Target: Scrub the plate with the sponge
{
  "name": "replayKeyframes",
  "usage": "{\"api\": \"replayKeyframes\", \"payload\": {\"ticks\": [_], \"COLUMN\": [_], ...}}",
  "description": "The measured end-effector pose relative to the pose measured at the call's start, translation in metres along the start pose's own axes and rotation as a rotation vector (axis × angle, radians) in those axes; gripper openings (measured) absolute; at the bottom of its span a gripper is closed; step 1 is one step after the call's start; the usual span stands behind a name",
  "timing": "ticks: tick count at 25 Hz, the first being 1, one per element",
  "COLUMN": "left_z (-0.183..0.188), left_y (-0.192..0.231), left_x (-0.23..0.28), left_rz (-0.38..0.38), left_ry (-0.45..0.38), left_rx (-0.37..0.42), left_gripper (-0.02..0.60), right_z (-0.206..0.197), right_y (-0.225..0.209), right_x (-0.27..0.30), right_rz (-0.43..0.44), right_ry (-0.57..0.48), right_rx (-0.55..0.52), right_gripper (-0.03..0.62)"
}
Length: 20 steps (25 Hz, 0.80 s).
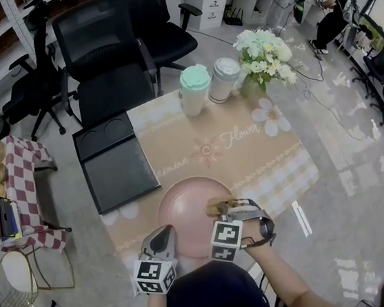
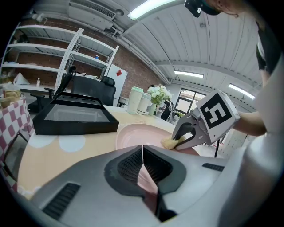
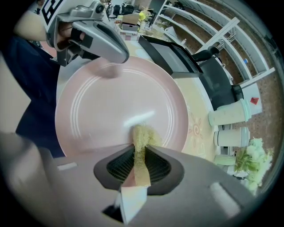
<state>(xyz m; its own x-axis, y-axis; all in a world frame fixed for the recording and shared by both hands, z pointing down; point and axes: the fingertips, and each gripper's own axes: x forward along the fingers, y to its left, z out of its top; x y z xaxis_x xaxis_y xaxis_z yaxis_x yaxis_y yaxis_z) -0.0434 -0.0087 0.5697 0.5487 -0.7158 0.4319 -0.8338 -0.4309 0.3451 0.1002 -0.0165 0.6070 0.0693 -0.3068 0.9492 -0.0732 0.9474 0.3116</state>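
The pink plate sits at the near edge of the tabletop, right in front of the person. The right gripper is pinching a thin yellow sponge between its jaws. The sponge's frayed end sticks out past the tips and touches the plate's inner surface near the right-hand rim. The left gripper has its jaws pressed together with nothing between them, and its tips are at the plate's near left rim. I cannot tell whether they touch it. A black tray lies left of the plate, just beside it. Two lidded cups and a bunch of pale flowers stand together at the far edge, well apart from the plate.
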Motion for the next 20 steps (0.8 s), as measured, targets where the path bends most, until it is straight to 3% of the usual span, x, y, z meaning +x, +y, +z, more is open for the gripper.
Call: {"api": "replayKeyframes", "payload": {"ticks": [20], "left_z": [0.001], "left_y": [-0.001], "left_x": [0.000], "left_rz": [0.004], "left_ry": [-0.002], "left_rx": [-0.003], "left_gripper": [0.012], "right_z": [-0.003], "right_y": [0.024], "right_x": [-0.011], "right_rz": [0.101], "right_ry": [0.034], "right_rx": [-0.008], "right_gripper": [0.069]}}
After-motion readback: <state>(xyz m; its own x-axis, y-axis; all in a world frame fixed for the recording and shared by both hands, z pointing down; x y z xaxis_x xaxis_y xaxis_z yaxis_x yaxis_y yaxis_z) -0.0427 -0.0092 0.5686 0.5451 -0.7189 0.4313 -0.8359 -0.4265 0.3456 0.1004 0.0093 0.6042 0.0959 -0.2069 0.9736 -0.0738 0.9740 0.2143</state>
